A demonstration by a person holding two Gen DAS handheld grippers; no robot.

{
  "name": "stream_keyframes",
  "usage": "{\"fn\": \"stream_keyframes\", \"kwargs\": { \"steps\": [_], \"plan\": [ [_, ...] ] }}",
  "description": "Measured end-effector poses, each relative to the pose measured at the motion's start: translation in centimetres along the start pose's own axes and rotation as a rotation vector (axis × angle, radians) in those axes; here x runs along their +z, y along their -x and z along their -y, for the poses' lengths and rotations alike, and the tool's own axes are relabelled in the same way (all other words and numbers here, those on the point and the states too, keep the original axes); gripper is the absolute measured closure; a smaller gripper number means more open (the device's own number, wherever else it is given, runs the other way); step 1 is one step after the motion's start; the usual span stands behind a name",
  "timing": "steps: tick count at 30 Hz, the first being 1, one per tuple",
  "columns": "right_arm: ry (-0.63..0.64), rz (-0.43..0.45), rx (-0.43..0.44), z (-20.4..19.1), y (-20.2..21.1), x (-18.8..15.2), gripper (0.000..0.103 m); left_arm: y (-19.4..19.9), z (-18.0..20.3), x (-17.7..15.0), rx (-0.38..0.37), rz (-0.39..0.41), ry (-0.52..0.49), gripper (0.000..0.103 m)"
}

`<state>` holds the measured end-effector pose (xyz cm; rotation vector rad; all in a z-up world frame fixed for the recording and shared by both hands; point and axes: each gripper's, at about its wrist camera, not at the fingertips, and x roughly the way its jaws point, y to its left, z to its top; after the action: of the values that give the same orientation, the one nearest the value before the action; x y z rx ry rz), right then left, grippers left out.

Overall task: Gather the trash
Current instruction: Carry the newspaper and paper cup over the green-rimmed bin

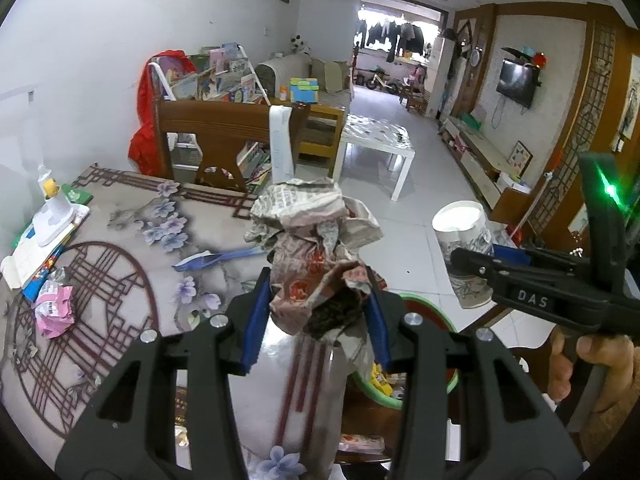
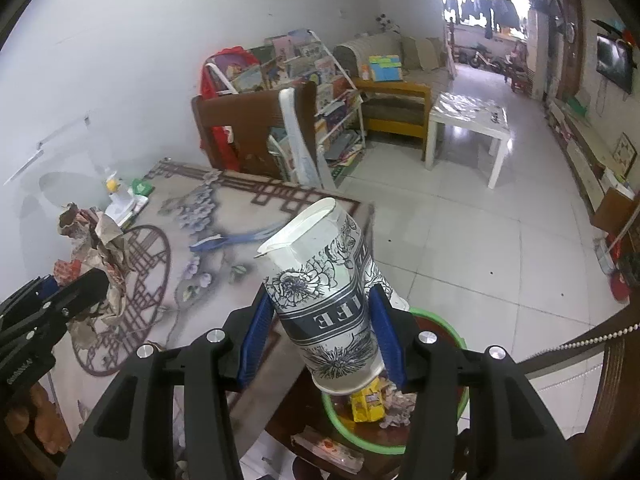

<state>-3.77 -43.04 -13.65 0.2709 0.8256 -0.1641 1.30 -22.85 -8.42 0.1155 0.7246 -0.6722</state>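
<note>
My left gripper is shut on a crumpled newspaper wad and holds it above the table edge. The wad also shows at the left of the right wrist view. My right gripper is shut on a white paper cup with black flower print, held tilted above a green-rimmed basin that holds wrappers. The cup and right gripper also show at the right of the left wrist view. The basin's rim shows there below the wad.
The table has a flower-patterned cloth. On it lie a pink wrapper, a blue strip, and a white stand on books. A wooden chair stands behind. A white side table is on the tiled floor.
</note>
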Motion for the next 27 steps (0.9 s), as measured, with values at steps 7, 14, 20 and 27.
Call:
{"fn": "stream_keyframes", "kwargs": {
  "steps": [7, 14, 20, 27],
  "plan": [
    [-0.036, -0.022, -0.031, 2.2, -0.5, -0.4, 0.055, -1.5, 1.6, 0.3, -0.03, -0.017, -0.031, 0.062],
    [-0.08, -0.046, -0.074, 4.7, -0.7, -1.0, 0.055, -4.4, 3.8, 0.4, -0.084, -0.057, -0.061, 0.062],
    [-0.125, -0.064, -0.114, 7.0, -0.7, -1.6, 0.055, -6.8, 6.1, 0.1, -0.128, -0.097, -0.096, 0.062],
    [-0.179, -0.094, -0.143, 9.5, -1.1, -2.6, 0.055, -9.9, 7.9, -0.6, -0.154, -0.159, -0.13, 0.062]
  ]
}}
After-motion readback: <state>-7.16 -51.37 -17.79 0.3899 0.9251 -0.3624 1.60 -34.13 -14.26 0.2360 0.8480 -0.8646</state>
